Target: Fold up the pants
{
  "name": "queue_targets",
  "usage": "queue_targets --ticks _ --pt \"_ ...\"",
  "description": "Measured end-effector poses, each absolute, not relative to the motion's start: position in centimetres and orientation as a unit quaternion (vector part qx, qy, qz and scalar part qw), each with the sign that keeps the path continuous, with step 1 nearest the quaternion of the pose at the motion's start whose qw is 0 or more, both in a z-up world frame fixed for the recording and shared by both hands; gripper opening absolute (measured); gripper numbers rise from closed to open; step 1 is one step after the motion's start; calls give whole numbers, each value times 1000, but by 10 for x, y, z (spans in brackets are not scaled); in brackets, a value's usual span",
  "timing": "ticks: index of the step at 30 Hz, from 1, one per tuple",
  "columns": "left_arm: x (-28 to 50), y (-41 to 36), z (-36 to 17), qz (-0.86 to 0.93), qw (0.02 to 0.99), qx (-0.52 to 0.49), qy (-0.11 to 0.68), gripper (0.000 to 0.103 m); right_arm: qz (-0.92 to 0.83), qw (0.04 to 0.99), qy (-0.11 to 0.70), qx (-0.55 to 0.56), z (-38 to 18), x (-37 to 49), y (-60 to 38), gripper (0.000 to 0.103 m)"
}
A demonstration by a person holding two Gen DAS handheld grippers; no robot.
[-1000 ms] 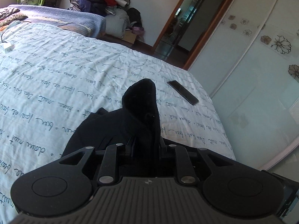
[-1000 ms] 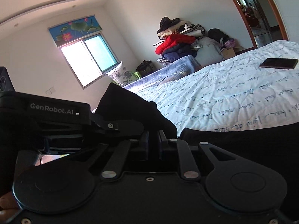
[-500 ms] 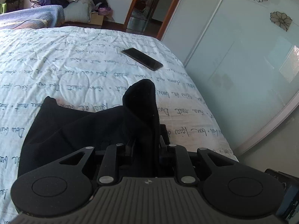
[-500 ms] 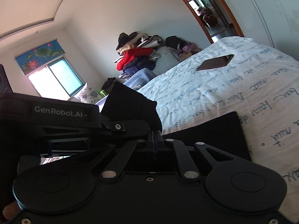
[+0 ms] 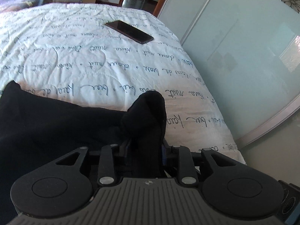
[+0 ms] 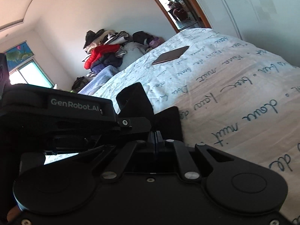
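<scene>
We see 1 pair of black pants [image 5: 56, 127] lying on the bed [image 5: 75, 60], near its corner by the wardrobe doors [image 5: 243, 46]. Most of the cloth is spread flat at the left of the left wrist view; 1 bunched fold stands up between the jaws of the left hand-held gripper [image 5: 144, 146]. Those jaws are opening, set fairly narrow, w/ the fold between them; whether the pads press on it we can't tell, since the cloth hides them.

In the right wrist view the right hand-held gripper [image 6: 155, 136] has its jaws closed to a thin slit, and a flap of the pants [image 6: 166, 120] rises just ahead of them. We can't tell if cloth is actually pinched there. The other hand-held gripper's body, labelled GenRobot.AI, shows at the left of that view.

Beyond the pants: 1 dark phone [image 5: 129, 31] lies flat on the quilt, well apart from the cloth, toward the far end of the bed. 1 heap of clothes [image 6: 105, 54] is piled against the far wall, w/ 1 red jacket in it. 1 doorway [image 6: 180, 9] and 1 window [image 6: 28, 73] also show.
</scene>
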State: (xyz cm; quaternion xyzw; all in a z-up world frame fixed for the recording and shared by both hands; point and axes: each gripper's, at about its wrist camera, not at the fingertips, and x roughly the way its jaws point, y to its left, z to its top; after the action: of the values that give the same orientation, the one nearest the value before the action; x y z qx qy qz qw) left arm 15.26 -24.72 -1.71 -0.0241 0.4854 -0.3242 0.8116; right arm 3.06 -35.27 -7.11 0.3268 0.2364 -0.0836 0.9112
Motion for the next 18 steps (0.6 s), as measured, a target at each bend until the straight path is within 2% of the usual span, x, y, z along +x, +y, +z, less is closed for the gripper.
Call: queue_targets --ticks 1,2,3,5,6,7,11,12,16,18 --pt "156 -248 -20 -327 806 -31 492 39 -103 917 234 307 -70 26 -356 20" --pt "157 -248 -22 -328 805 -32 493 39 -122 924 234 277 -68 19 -359 45" --pt "157 -246 -20 -332 807 -28 487 39 -143 932 229 241 -64 12 -360 55" --pt "158 -238 -12 -340 812 -21 473 41 -196 940 223 169 -53 -4 -363 56" --pt "158 -231 -7 -341 817 -18 465 46 -206 941 223 151 -47 -11 -365 56" --pt "160 -222 -3 -339 821 -18 460 54 -200 944 218 148 -41 -17 -368 56" --pt "162 -193 16 -336 836 -47 432 62 -125 958 179 184 -18 -21 -362 56" --pt "162 -198 19 -340 835 -38 431 68 -119 962 167 182 -13 -19 -357 55" --pt "161 -227 27 -376 820 -12 431 68 -159 966 137 148 1 -13 -335 55" --pt "161 -220 30 -368 826 -10 426 68 -172 964 150 135 0 -14 -334 55"
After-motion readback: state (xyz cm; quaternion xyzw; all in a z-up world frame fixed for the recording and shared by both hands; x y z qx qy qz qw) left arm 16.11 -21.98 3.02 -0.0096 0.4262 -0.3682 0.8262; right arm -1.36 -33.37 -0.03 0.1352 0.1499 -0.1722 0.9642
